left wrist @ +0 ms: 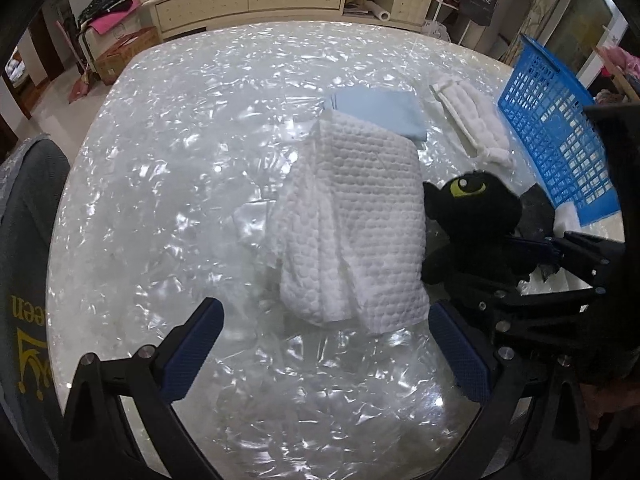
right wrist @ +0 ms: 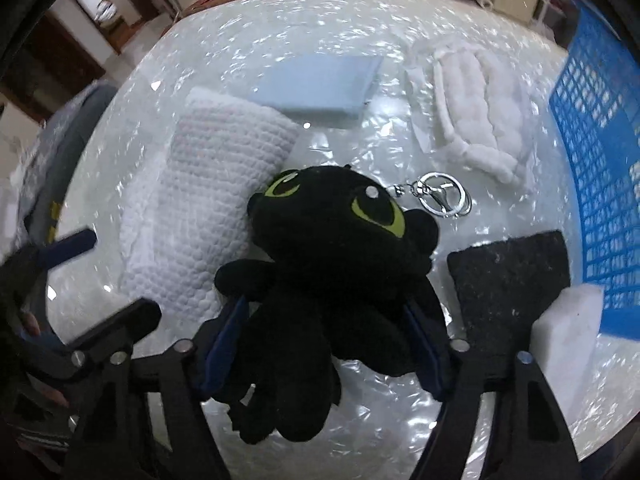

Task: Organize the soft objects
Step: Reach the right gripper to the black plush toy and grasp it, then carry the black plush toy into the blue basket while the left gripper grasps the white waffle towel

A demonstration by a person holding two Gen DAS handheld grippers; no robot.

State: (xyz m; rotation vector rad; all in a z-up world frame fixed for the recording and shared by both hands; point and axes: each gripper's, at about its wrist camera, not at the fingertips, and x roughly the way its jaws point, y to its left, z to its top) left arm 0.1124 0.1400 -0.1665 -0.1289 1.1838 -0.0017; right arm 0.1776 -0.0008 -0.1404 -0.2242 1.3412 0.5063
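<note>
A black plush toy with green eyes lies on the shiny white table, its silver keyring beside its head. My right gripper is shut on the black plush toy's body, its blue pads pressed into both sides. It also shows in the left wrist view. A white textured cloth lies in front of my left gripper, which is open and empty just short of it. A folded light-blue cloth and a white quilted pad lie beyond.
A blue plastic basket stands at the table's right side. A dark grey felt pad and a white sponge block lie beside it. A grey chair back is at the left table edge.
</note>
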